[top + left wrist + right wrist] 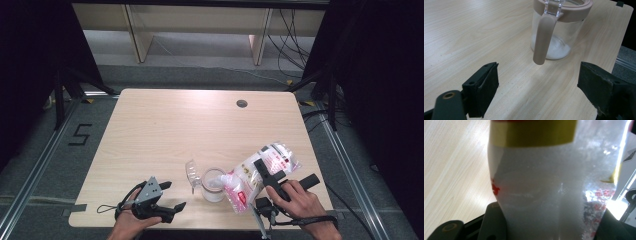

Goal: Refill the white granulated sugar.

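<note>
Bag of white granules [260, 175] tipped over jar [214, 185], lower right of centre in high view, clamped in right gripper [265, 172].
Right gripper's jaws grip the bag on both sides, seen close in right gripper view [541, 195]; bag mouth points down-left into the jar, its clear lid [191, 172] flipped open at left. Left gripper [170, 197] sits lower left, jaws wide and holding nothing; in its own view jar [560, 27] with beige handle stands ahead on table [165, 130], white grains at the bottom.
</note>
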A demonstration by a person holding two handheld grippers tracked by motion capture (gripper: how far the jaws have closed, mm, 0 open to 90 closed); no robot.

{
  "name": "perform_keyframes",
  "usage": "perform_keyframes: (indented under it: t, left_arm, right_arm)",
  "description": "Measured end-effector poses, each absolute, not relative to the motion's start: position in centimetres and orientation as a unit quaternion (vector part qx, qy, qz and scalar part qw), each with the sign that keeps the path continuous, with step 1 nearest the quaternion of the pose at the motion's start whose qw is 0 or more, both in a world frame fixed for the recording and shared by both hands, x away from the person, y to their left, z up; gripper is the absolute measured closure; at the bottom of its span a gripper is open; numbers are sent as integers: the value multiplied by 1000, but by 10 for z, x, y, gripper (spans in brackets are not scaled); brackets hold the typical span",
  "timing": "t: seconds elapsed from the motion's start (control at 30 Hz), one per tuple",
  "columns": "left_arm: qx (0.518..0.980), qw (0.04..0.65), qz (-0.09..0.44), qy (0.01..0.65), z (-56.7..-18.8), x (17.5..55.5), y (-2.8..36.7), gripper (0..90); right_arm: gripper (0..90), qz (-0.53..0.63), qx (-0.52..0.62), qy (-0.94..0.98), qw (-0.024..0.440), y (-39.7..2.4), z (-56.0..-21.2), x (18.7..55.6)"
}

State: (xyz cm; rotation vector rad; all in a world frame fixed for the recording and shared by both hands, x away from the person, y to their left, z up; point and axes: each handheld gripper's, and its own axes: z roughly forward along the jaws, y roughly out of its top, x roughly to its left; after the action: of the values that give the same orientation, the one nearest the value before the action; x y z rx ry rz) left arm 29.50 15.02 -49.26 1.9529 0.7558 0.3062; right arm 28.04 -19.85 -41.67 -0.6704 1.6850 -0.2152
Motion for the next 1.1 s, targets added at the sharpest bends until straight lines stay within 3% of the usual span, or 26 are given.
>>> perform_keyframes:
  t: [1.1]
  left_arm:
    - [805,488,129,312,-492,295,151,165]
  right_arm:
    - [568,-91,-294,728,613,-198,-415,279]
